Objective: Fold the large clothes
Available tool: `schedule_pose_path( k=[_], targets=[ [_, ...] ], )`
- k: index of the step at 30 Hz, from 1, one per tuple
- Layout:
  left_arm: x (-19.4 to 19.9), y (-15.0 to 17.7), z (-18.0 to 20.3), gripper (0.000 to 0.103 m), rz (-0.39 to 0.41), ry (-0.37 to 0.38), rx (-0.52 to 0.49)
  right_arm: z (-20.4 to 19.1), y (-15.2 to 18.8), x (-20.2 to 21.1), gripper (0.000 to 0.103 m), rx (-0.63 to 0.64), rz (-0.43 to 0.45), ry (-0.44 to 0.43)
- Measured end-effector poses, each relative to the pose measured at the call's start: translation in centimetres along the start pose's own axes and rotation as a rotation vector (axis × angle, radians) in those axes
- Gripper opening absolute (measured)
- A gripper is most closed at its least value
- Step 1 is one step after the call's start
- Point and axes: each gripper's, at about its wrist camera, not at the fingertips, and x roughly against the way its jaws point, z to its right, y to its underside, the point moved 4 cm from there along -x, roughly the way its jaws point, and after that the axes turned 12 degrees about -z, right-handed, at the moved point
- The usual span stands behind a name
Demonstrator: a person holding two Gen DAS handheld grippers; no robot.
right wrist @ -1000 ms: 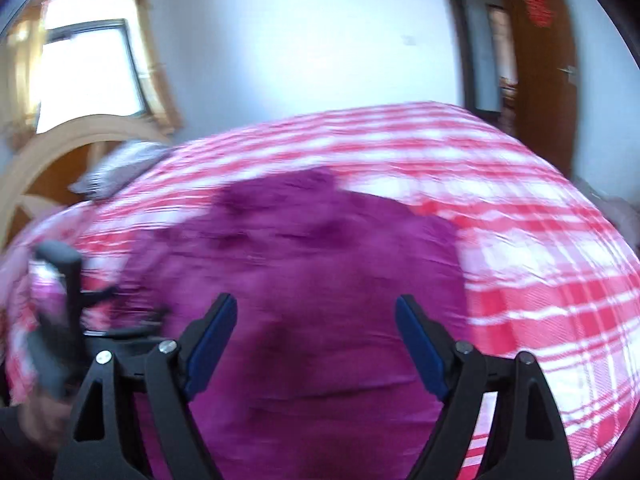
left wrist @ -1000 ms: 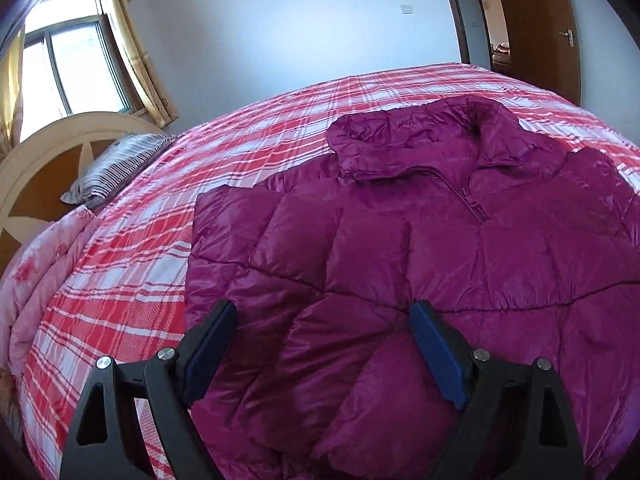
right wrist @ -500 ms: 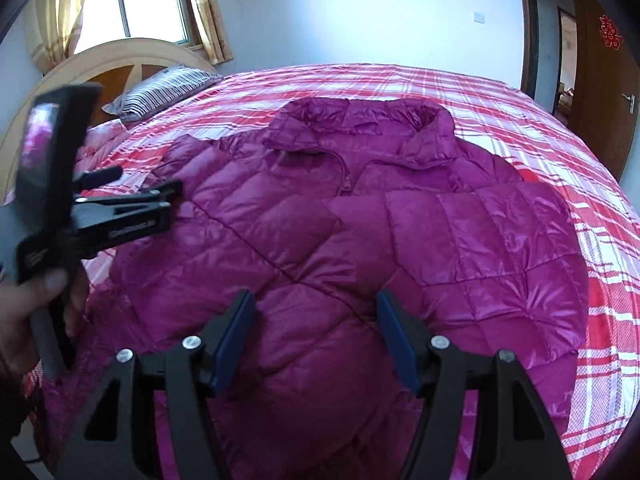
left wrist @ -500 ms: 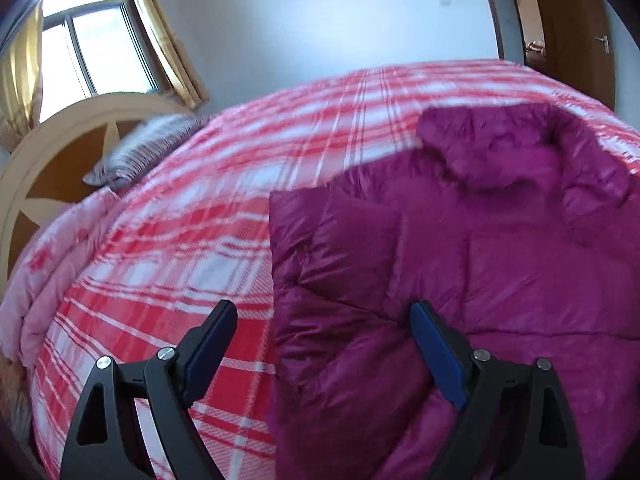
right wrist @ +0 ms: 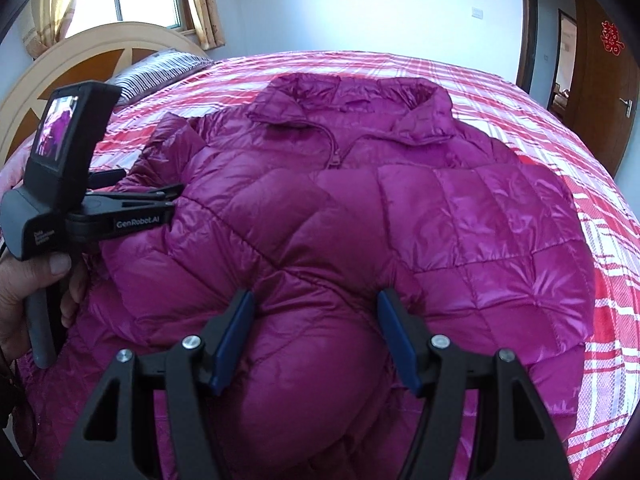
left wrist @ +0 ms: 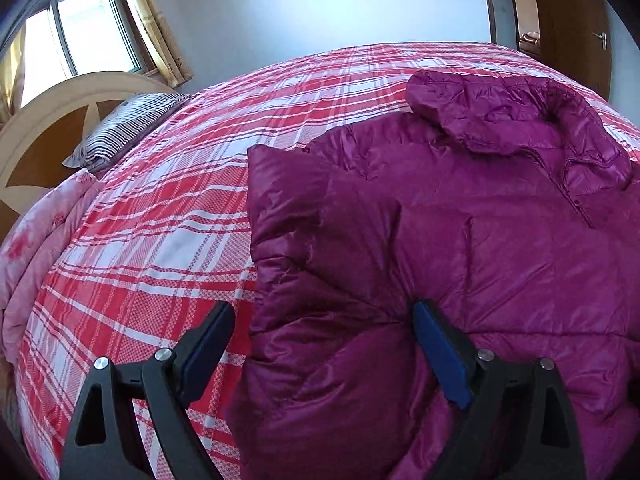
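Jacket (right wrist: 360,216) lies front up on the bed (left wrist: 160,240), zipped, collar (right wrist: 352,108) toward the far wall, both sleeves folded in across the chest. Bed has a red and white plaid cover.

Right gripper (right wrist: 316,336): jaws have just been closing, now part way in. A puffed bulge of the jacket's lower front sits between the blue pads (right wrist: 394,340) and both pads look pressed into the fabric. Reads as a pinch on the jacket; no lift visible.

Left gripper (left wrist: 320,348): jaws wide apart, straddling the jacket's left edge near the hem. Its right pad (left wrist: 438,354) is on the fabric, its left pad (left wrist: 208,344) is over bare plaid cover. Nothing clamped.

In the right wrist view the left gripper shows from the side at the jacket's left sleeve, held by a hand (right wrist: 24,292) on its grey handle; small screen on top is lit.

Striped pillow (left wrist: 124,128) by the headboard (left wrist: 44,136), well apart from the jacket. Pink quilt (left wrist: 36,240) bunched along the bed's left edge. Window (left wrist: 76,36) behind the headboard, brown door (right wrist: 604,80) at far right.
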Motion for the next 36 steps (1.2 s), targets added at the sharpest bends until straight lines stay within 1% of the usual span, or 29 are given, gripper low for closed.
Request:
schedule_pose_path(
  k=[8,23,27,29,30,33,36],
  targets=[
    [-0.2,0.0,-0.2,0.092,-0.01,0.014,0.006,-0.3,0.0,-0.4,0.067,0.011,-0.017,0.041],
    [-0.5,0.0,-0.5,0.095,-0.008,0.019,0.021,-0.3,-0.1,-0.8,0.069,0.018,-0.031,0.063],
    [-0.5,0.0,-0.5,0.095,-0.006,0.015,0.022,-0.7,-0.3,-0.8,0.069,0.043,-0.053,0.086],
    [-0.5,0.0,-0.5,0.095,-0.004,0.012,0.022,-0.8,-0.8,0.1,0.069,0.058,-0.07,0.091],
    [-0.4,0.1,-0.5,0.095,-0.002,0.013,0.023,-0.7,-1.0,0.8,0.067,0.048,-0.057,0.094],
    [-0.4,0.1,-0.5,0.095,0.001,0.013,0.025,-0.9,-2.2,4.7,0.066,0.024,0.061,0.099],
    [-0.3,0.2,-0.5,0.095,0.002,0.012,0.025,-2.5,-3.5,6.3,0.066,0.057,0.106,0.076]
  ],
)
